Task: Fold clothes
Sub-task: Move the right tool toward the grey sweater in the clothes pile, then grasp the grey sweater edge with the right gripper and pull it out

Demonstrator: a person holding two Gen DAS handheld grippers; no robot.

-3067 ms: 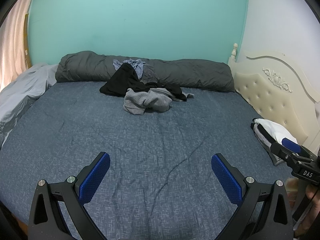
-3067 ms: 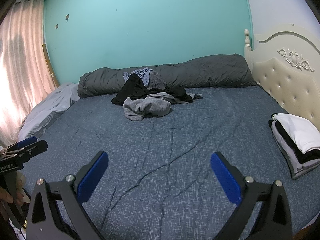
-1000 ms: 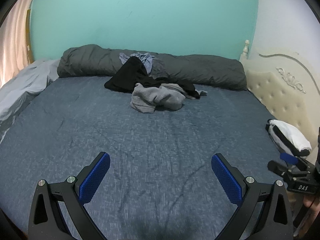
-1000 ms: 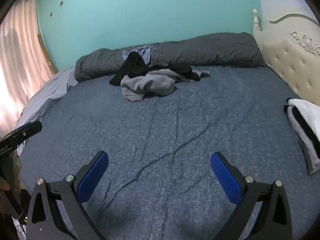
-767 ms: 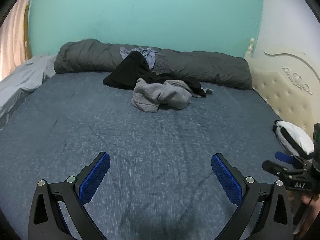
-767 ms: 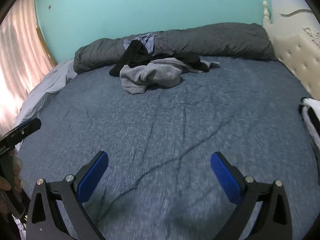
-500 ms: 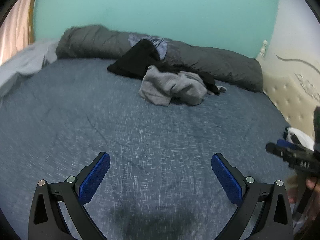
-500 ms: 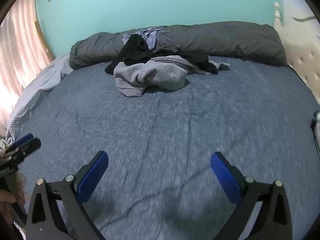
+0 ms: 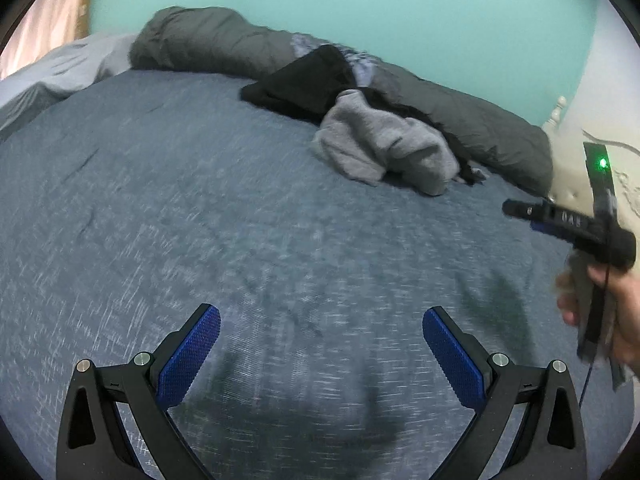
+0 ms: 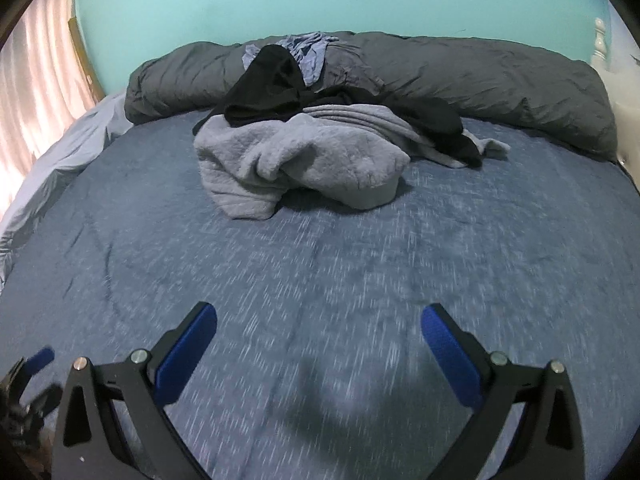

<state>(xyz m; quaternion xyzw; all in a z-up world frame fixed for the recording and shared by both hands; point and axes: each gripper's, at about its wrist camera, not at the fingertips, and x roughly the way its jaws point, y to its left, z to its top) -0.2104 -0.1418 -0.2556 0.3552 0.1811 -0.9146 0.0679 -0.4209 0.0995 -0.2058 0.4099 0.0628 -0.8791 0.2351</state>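
A crumpled grey garment [image 10: 296, 160] lies at the front of a clothes pile on the blue bedspread [image 10: 320, 280], with a black garment [image 10: 272, 84] and a light blue one [image 10: 308, 52] behind it. The pile also shows in the left wrist view, grey garment [image 9: 384, 148] and black garment [image 9: 308, 80]. My right gripper [image 10: 319, 336] is open and empty, above the bedspread short of the pile. My left gripper [image 9: 321, 340] is open and empty, further from the pile. In the left wrist view the right gripper [image 9: 560, 220] appears at the right edge, its jaws seen side-on.
A rolled dark grey duvet [image 10: 480, 80] runs along the teal wall behind the pile. A pale grey sheet [image 10: 60, 168] hangs at the bed's left side by a pink curtain [image 10: 36, 80]. The cream headboard [image 9: 592, 168] stands at the right.
Both grippers have moved forward over the bed toward the clothes pile, which now looks larger. The folded stack by the headboard has left both views. Both stay open.
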